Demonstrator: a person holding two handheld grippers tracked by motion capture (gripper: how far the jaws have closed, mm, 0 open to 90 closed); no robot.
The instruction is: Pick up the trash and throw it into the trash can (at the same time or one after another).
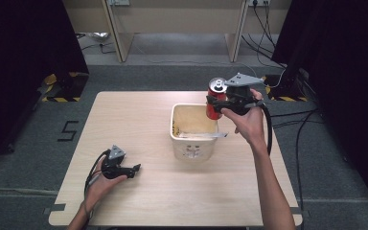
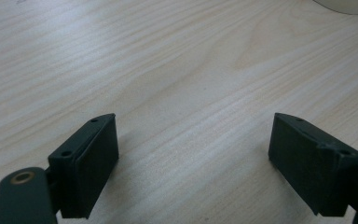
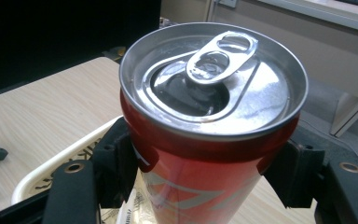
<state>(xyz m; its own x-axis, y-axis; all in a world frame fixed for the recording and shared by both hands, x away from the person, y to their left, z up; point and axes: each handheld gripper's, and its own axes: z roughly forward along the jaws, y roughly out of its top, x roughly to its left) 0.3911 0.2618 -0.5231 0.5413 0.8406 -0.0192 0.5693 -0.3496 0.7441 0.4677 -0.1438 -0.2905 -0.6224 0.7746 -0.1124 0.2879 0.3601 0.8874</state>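
Opened red aluminium drink can (image 3: 205,154) gripped mid-body above the cream plastic tub (image 1: 192,139).
Right gripper (image 1: 219,103) fingers clamp it; probably light, thin-walled, slippery, easily dented. Left gripper (image 2: 193,163) fingers wide, empty.

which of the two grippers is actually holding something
The right gripper, clamped on the red can above the cream bin. The left gripper rests low over the bare table, jaws wide apart with nothing between them.

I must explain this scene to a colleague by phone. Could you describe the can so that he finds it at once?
Start at the light wooden table and find the cream plastic bin near its middle. Above the bin's far right corner, the right gripper holds the can upright in its jaws. It is the only red thing there, with a silver top already opened.
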